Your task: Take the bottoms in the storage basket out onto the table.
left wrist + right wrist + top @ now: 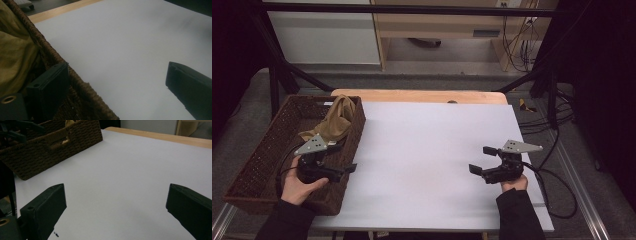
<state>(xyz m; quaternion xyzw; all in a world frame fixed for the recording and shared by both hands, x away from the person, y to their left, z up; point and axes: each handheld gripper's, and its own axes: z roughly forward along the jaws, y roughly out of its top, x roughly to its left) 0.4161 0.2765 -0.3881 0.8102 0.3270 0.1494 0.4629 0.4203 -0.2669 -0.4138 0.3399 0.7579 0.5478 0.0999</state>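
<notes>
the left tongs [343, 157] stood with jaws spread wide and nothing between them, held over the near end of the basket [259, 155]. in the left gripper view one jaw hung inside the basket's right wall [82, 87] and the other out over the white sheet [120, 50], so the jaws straddled that wall. the right tongs [482, 160] were also spread wide and empty, low over the sheet [422, 160] near its right side, jaws pointing left toward the basket [50, 147].

the cloth [334, 120] lay bunched in the far end of the basket, a tan heap leaning on the far right corner. in the left gripper view the cloth [15, 50] sat just beyond and to the left of the inner jaw, close but not touching as far as could be seen.

the relation that mattered: the cloth lay farther from the person than the left tongs, along the basket's long axis, which ran from near to far. the heap itself had no clear long axis; it rose toward the far rim. the left hand [299, 185] was by far the nearer of the 2; the right hand [514, 182] was well apart, across the sheet. a reach for the cloth would probably fall to the left tongs, which would need to swing both jaws inside the wall and go forward.
</notes>
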